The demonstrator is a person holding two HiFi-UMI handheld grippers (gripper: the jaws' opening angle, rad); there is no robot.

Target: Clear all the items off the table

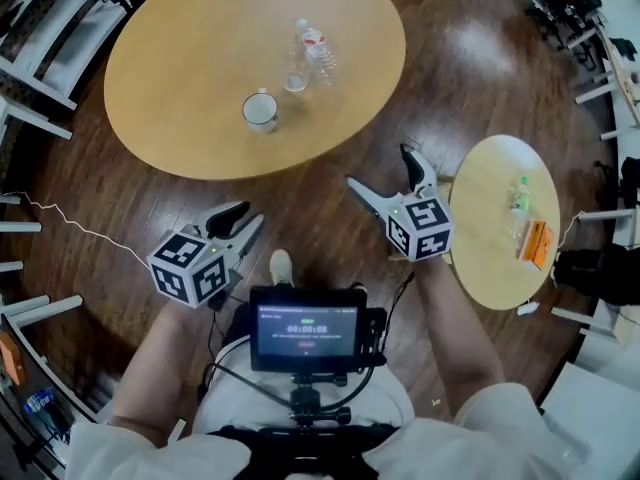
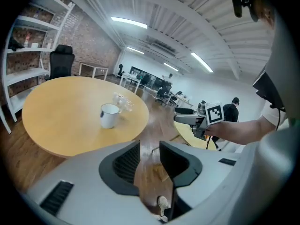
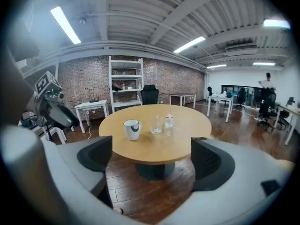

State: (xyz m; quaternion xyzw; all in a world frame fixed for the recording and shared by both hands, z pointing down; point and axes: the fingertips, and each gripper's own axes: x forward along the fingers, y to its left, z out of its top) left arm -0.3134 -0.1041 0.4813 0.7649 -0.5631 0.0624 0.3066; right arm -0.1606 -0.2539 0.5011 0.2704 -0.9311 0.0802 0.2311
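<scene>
On the table [image 1: 180,88] at twelve o'clock: mug [image 1: 261,110], glass [image 1: 296,74], bottle [image 1: 318,50]. My left gripper [image 1: 252,214] has its jaws barely apart, my right gripper [image 1: 378,166] wide, both empty.

This is an open-plan, loft-style office: a brick wall [image 3: 84,86] with white shelves [image 3: 125,81] sits mid-frame in the right gripper view, desks [image 3: 220,99] and office chairs [image 3: 268,108] at right, strip lights [image 3: 190,44] overhead.

i can read nothing for sure: the screen [image 1: 307,334] digits and bottle [image 1: 318,50] label are too blurred.
</scene>
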